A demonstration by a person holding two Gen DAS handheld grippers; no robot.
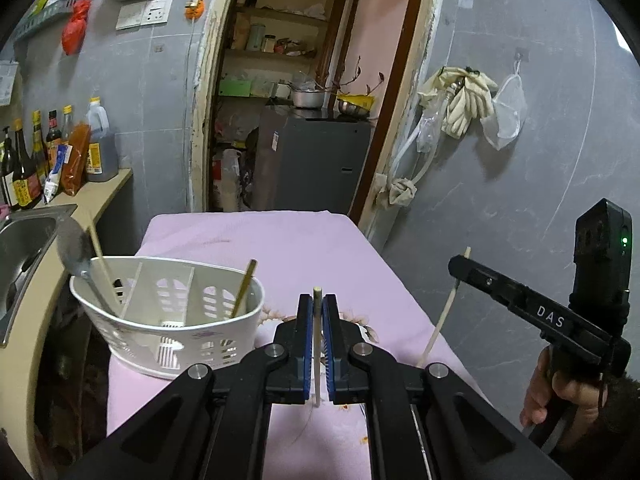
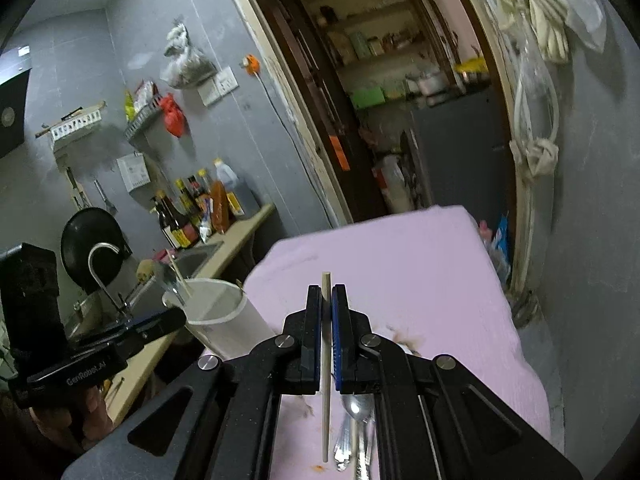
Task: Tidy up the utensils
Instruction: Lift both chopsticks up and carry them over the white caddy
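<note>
1. Utensils are split up here: a white slotted caddy (image 1: 168, 316) sits at the left edge of the pink-covered table (image 1: 280, 248), right beside the counter with the sink (image 1: 24, 248).
2. Inside the caddy there's a metal spoon (image 1: 74, 250), a pale chopstick (image 1: 102, 262) and a darker chopstick (image 1: 245, 288), all leaning.
3. Left gripper (image 1: 318, 312) is clamped tight on a pale chopstick (image 1: 317, 344), held above the table.
4. Right gripper (image 2: 327, 300) is pinched on another chopstick (image 2: 326, 380), also up off the cloth.
5. Under the right gripper, a spoon and other metal cutlery (image 2: 354, 424) lie on the cloth at the near edge.
</note>
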